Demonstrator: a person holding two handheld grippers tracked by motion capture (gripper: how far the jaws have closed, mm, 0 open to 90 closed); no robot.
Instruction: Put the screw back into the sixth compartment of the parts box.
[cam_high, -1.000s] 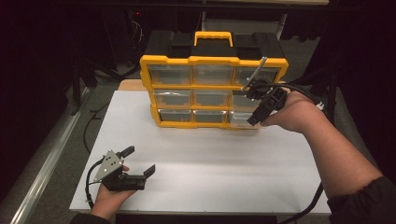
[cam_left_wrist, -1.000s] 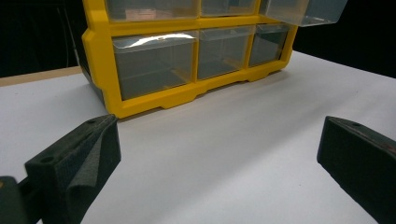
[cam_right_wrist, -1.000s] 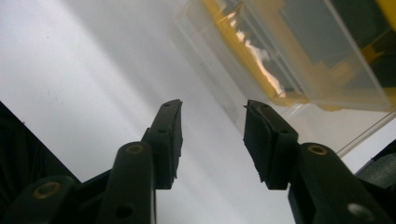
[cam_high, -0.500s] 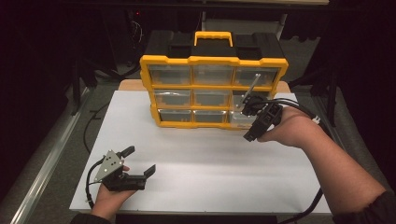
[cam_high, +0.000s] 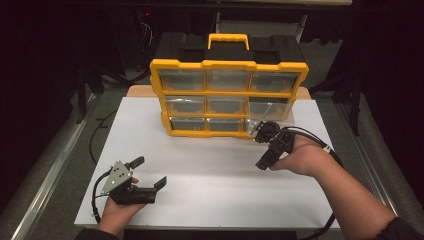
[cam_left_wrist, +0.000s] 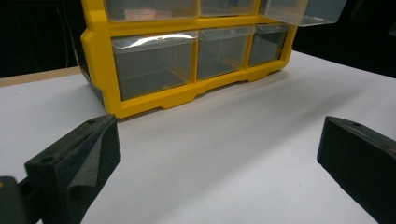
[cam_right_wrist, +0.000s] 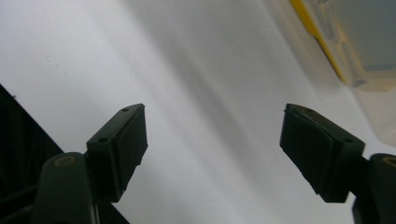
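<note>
"Where's the yellow organiser (cam_high: 229, 97) standing?"

"Upper middle of the high view, upright at the far edge of the white worktop (cam_high: 210, 170). Three rows of three clear drawers, a yellow handle (cam_high: 228, 39) on top. The middle-right drawer (cam_high: 270, 107) is pulled out, jutting forward past the frame. In the left claw's view it pokes out at the top right (cam_left_wrist: 303, 10)."

"And the right claw (cam_high: 264, 147)?"

"Right of centre in the high view, just below the organiser's lower right corner, low over the worktop. Its jaws have just been opening, and they stand spread with nothing between them. Its own view shows bare white worktop between the two black pads (cam_right_wrist: 119, 144), with the yellow edge and a clear drawer blurred at the upper right (cam_right_wrist: 369, 32)."

"Is it touching the organiser?"

"Close beside it; whether it touches, I cannot tell from here."

"The left claw (cam_high: 148, 174)?"

"Lower left of the high view, resting on the worktop in the person's hand, well apart from the organiser. Jaws wide apart, empty. A grey three-cornered plate (cam_high: 116, 176) sits on top, and the black cable (cam_high: 95, 200) loops at its left."
</note>
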